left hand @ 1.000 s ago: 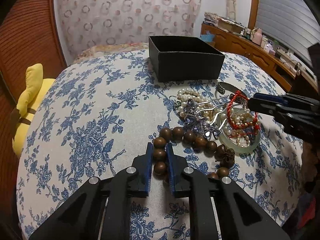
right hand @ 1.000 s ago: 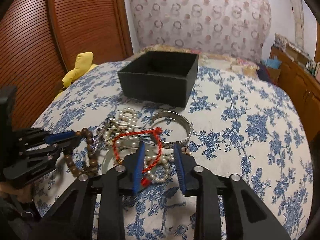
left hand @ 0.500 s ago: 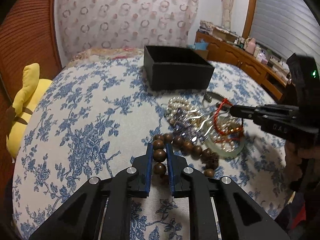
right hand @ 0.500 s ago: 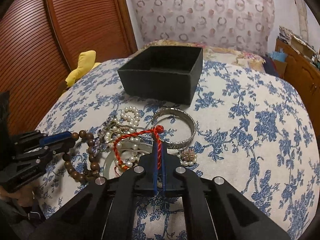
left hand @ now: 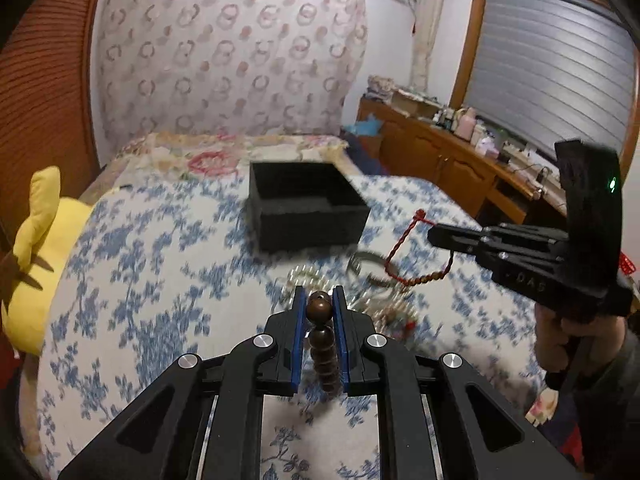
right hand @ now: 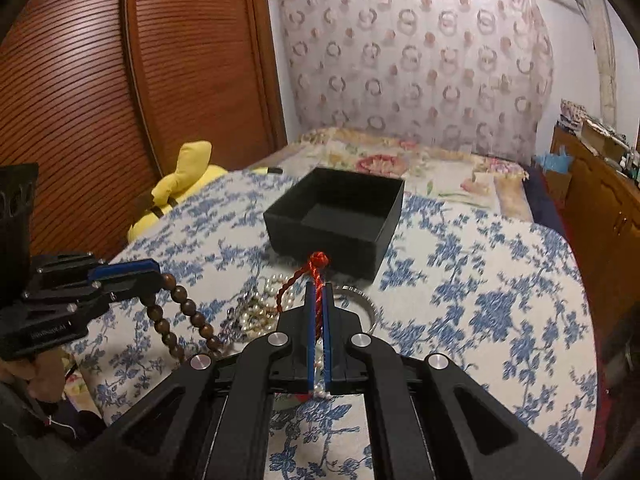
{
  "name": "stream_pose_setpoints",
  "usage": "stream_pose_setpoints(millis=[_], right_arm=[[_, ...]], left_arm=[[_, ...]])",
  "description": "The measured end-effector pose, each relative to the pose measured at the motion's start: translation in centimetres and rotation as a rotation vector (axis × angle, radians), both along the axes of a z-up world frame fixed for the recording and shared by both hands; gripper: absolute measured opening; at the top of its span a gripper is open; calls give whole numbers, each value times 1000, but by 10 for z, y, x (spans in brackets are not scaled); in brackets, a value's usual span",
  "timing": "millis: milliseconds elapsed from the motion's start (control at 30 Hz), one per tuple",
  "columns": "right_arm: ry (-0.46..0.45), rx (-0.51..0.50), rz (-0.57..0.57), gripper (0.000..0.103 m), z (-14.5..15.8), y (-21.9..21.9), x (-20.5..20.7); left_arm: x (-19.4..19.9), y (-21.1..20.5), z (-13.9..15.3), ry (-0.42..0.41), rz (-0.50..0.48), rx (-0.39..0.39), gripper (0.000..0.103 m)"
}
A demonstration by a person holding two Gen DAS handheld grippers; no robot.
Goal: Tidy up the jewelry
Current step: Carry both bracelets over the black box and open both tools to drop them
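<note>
My left gripper [left hand: 319, 296] is shut on a brown wooden bead bracelet [left hand: 322, 340], which hangs below the fingers above the bed; the bracelet also shows in the right wrist view [right hand: 180, 320]. My right gripper [right hand: 317, 288] is shut on a red cord bracelet [right hand: 314, 268], lifted off the pile; the cord also shows in the left wrist view [left hand: 404, 240]. An open black box [right hand: 340, 216] stands behind the pile on the blue floral bedspread. Pearls [right hand: 264, 312] and a silver bangle [right hand: 360, 296] lie below.
A yellow plush toy [left hand: 36, 248] lies at the bed's left edge by a wooden slatted door [right hand: 100, 100]. A wooden cabinet [left hand: 448, 160] with clutter stands on the right. A patterned cover [right hand: 412, 60] hangs behind the bed.
Both grippers rose off the bedspread. The bead bracelet lifted clear with the left gripper and the red cord bracelet came up out of the pile with the right one.
</note>
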State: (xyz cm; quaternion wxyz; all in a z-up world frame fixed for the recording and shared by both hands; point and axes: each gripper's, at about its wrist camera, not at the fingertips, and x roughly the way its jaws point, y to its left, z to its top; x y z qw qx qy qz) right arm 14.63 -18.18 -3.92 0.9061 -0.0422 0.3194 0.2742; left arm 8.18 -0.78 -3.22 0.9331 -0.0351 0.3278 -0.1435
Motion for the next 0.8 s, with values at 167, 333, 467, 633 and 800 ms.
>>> stream_pose_setpoints(millis=[167, 333, 467, 633, 800], right_arm=[[-23, 1, -8, 3, 5, -6, 7], [-51, -36, -27, 3, 6, -7, 21], [-73, -27, -36, 3, 10, -8, 32], [-89, -8, -36, 4, 15, -4, 51], [-95, 16, -34, 4, 16, 0, 67]], left_arm=[[12, -3, 26, -51, -7, 20, 12], [35, -3, 43, -95, 3, 50, 12], [57, -2, 50, -101, 9, 72, 12], [78, -8, 60, -106, 8, 81, 12], [95, -18, 66, -118, 8, 98, 12]])
